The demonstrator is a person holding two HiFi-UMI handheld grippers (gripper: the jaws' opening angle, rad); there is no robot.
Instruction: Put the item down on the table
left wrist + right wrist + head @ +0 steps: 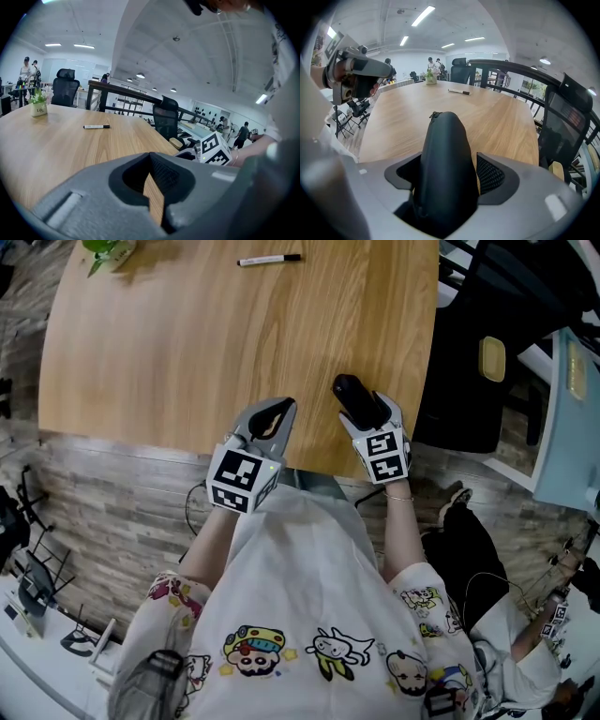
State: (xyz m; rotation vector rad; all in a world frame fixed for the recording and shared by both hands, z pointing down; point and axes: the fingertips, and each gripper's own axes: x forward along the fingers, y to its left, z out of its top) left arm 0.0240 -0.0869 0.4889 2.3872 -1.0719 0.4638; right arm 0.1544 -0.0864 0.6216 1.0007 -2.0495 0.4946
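A black zipped case (354, 396) (445, 154) stands between the jaws of my right gripper (364, 418) (449, 176), over the near edge of the wooden table (187, 334). A thin strip of wood shows between the case and the right-hand pad, so the jaws stand open around it. Whether the case's underside rests on the table I cannot tell. My left gripper (280, 407) (151, 161) sits just to the left at the same table edge, shut and empty, with only a sliver of tabletop showing between its pads.
A black-capped marker (269, 260) (96, 126) (459, 92) lies at the far side of the table. A small potted plant (108, 251) (38, 102) stands at the far left corner. A black office chair (469, 362) is beside the table's right edge, and another person (487, 606) sits at my right.
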